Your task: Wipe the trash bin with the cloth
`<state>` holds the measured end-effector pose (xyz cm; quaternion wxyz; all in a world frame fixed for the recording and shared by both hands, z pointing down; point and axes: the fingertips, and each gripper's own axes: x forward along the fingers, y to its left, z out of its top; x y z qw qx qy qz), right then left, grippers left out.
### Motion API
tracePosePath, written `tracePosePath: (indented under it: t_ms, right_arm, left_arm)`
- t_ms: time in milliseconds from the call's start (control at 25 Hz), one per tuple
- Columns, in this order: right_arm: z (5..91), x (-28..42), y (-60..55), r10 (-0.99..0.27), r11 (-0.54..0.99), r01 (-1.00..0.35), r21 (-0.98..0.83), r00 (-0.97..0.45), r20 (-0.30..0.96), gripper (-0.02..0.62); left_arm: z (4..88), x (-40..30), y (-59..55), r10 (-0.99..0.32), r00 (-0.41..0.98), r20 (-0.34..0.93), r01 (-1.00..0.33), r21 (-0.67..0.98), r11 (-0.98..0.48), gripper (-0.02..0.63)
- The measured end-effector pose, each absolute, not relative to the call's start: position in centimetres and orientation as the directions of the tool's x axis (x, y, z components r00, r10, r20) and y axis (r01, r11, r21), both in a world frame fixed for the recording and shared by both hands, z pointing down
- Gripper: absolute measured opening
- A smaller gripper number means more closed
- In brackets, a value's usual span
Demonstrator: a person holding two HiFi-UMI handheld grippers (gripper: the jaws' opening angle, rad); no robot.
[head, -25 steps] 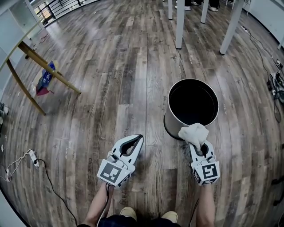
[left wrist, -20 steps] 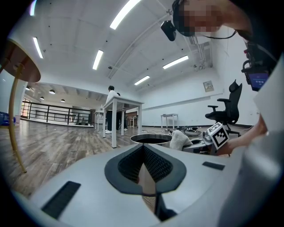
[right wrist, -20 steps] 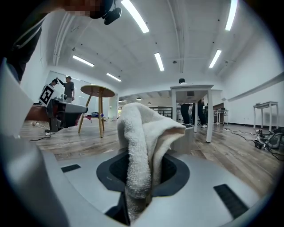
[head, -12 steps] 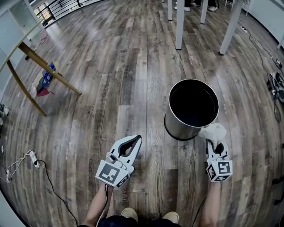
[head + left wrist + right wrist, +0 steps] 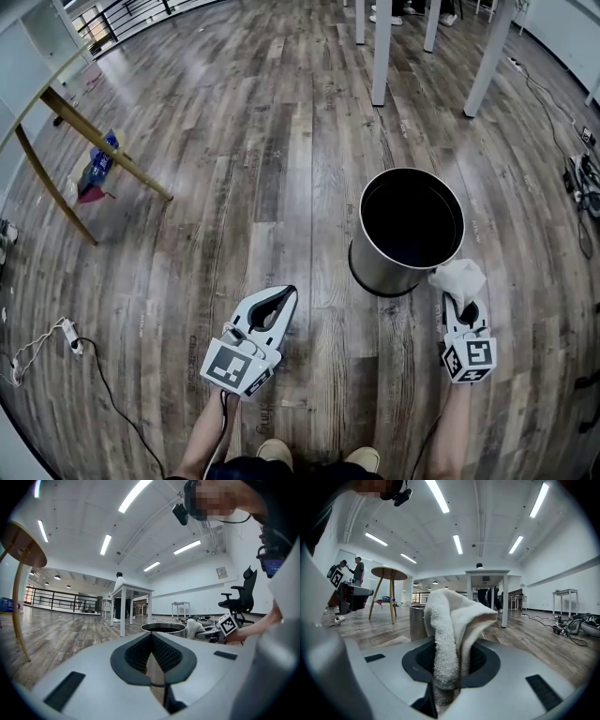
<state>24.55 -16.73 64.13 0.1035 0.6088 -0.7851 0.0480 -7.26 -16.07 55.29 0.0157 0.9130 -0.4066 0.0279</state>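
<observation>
Below, trash bin (image 5: pixel 380 270) stands on plank floor (image 5: pixel 234 141).

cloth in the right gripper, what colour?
White; the cloth shows best in the right gripper view, clamped in the right gripper.

Trash bin (image 5: pixel 410 230) on floor (image 5: pixel 234 187), cloth (image 5: pixel 457 277) beside its near right

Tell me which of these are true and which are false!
1. The right gripper is holding a white cloth. True.
2. The trash bin is tipped over on its side. False: it stands upright with its open top facing up.
3. The left gripper is holding a sponge. False: its fingers are together with nothing between them.
4. The cloth is outside the bin, close to its wall. True.
</observation>
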Motion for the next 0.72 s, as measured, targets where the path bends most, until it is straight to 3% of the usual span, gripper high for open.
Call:
tracePosePath:
  t_ms: [720]
  right_arm:
    - [64.4, 8.9, -9.7, -0.815, 0.549, -0.835, -0.030, -0.543, 0.204, 0.083]
  left_arm:
    - [55.8, -7.3, -15.5, -0.740, 0.668, 0.075, -0.743, 0.007, -0.670, 0.000]
